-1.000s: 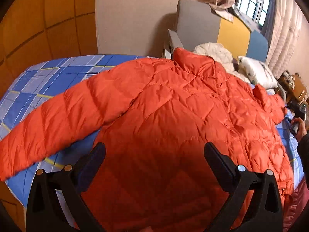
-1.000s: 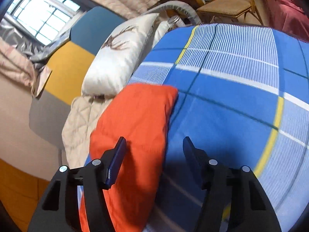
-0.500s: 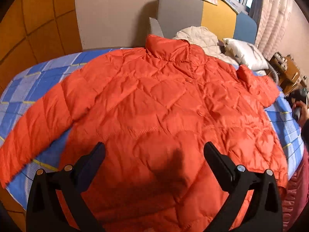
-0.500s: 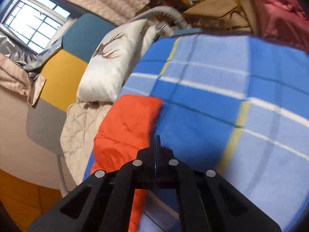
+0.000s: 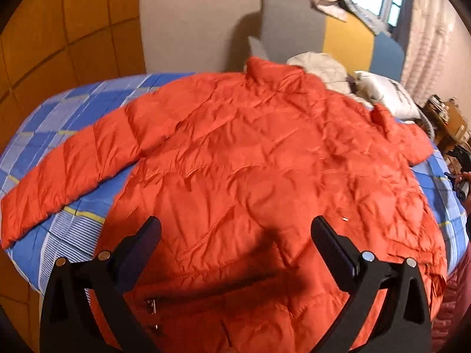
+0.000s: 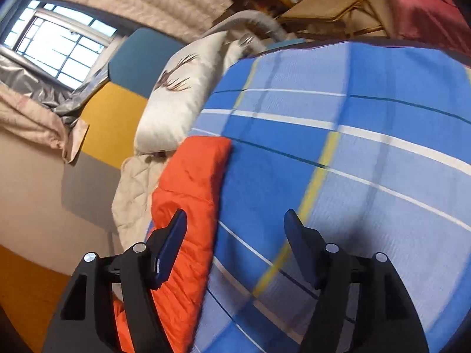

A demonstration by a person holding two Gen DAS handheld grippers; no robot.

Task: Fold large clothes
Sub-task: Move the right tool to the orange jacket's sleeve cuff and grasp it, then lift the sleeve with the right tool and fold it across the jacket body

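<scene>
Left gripper (image 5: pixel 235 235) released, fingers spread wide, hovering over the lower body of the orange puffer jacket (image 5: pixel 265 161), aimed along it toward the collar. Grasping nothing. Jacket lies spread flat on the blue plaid bedspread (image 5: pixel 53 111), one sleeve out to the left. Right gripper (image 6: pixel 235 229) also released, fingers apart, angled down over the bedspread beside the other sleeve (image 6: pixel 191 194); left fingertip (image 6: pixel 173 235) over the sleeve's edge, contact unclear. White pillow (image 6: pixel 182 100) past the cuff.
</scene>
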